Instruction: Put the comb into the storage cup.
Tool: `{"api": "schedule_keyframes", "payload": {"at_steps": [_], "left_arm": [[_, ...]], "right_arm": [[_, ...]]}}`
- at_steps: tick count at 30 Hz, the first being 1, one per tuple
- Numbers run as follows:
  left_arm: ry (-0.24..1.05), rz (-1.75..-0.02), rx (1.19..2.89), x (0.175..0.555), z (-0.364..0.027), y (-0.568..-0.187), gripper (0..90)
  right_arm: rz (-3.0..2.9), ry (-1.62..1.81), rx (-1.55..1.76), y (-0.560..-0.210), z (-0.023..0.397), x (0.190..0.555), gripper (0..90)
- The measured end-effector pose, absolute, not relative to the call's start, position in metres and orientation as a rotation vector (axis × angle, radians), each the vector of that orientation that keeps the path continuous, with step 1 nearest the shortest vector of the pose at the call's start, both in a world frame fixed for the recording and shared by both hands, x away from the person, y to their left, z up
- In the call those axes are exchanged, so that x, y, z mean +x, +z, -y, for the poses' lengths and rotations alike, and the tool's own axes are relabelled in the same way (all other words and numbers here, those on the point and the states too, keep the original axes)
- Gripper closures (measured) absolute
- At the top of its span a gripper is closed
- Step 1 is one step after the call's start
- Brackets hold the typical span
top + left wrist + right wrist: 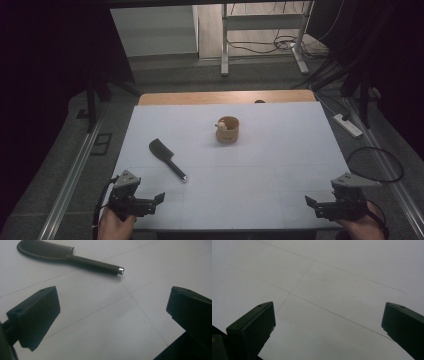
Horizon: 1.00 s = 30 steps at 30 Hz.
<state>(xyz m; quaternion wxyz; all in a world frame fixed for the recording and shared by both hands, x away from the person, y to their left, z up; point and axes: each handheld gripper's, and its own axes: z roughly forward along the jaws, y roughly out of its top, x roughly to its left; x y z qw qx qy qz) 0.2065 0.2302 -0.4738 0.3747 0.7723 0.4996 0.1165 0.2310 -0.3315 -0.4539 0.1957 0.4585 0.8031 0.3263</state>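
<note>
Both grippers sit at the near edge of the bench (280, 165), jaws spread wide with nothing between them. Left gripper (159, 198) is released and angled inward, and the comb (167, 156) lies just beyond it; judged the likely pickup target since it is the closest thing to either tool. In the left gripper view the comb (67, 258) lies across the top of the picture, teeth end to the left, handle running right to a small silver cap. It rests flat on the white surface, well clear of both jaw tips, untouched.

Right gripper (309, 202) is also released. It is far to the right of the comb, over bare white bench marked with thin seam lines. Judged to be parked, waiting.

The flat lie of the comb probably matters: the handle is low against the surface, so the jaws would need to come down on either side of it and close across its narrow width.

Beyond the comb and to its right, a small round wooden cup (228, 129) stands upright near the bench middle, with a small pale item at its rim that is too small to identify. It is well apart from the comb.

Nothing lies between the left gripper and the comb; approach appears unobstructed.

Behind the bench: a wooden strip, grey floor, a metal frame and cables.
</note>
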Motion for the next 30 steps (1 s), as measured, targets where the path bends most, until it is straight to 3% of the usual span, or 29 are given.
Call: {"api": "schedule_keyframes", "payload": {"at_steps": [21,30], "left_arm": [[0.25,-1.274,2.012,0.242,-0.213,-0.478,0.0],[0.173,-1.285,2.016,0.259,-0.204,-0.478,0.0]], "right_arm": [[-2.26,0.908,1.289,-0.454,0.331,0.232,0.0],[-2.266,0.908,1.286,-0.455,0.331,0.232,0.0]]}}
